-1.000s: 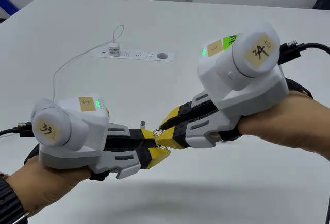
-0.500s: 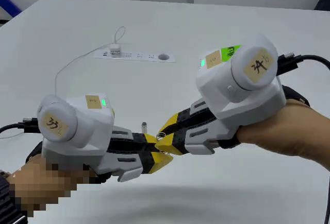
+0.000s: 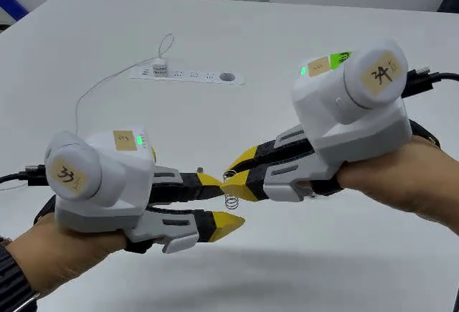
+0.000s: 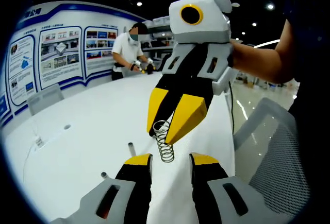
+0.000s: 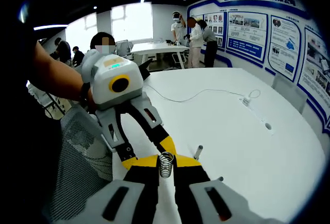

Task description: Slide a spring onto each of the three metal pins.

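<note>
A small metal coil spring (image 3: 231, 199) hangs by its top end from the yellow tips of my right gripper (image 3: 229, 179), which is shut on it above the white table. My left gripper (image 3: 226, 200) faces it from the left, its jaws spread open above and below the spring without touching it. In the left gripper view the spring (image 4: 165, 141) dangles from the right gripper (image 4: 162, 134) just beyond my open left gripper (image 4: 170, 158). In the right gripper view the spring (image 5: 165, 164) sits in the right gripper (image 5: 166, 161). A short upright metal pin (image 3: 200, 171) stands just behind the tips; pins (image 5: 198, 152) (image 5: 220, 178) show on the table.
A white power strip (image 3: 188, 76) with a plugged-in charger and thin cable (image 3: 107, 82) lies further back on the white table (image 3: 308, 254). People stand at tables in the background (image 4: 131, 49).
My left gripper has opened and let go of the spring, which now hangs from the right gripper alone. The right gripper has shifted slightly up and to the right.
</note>
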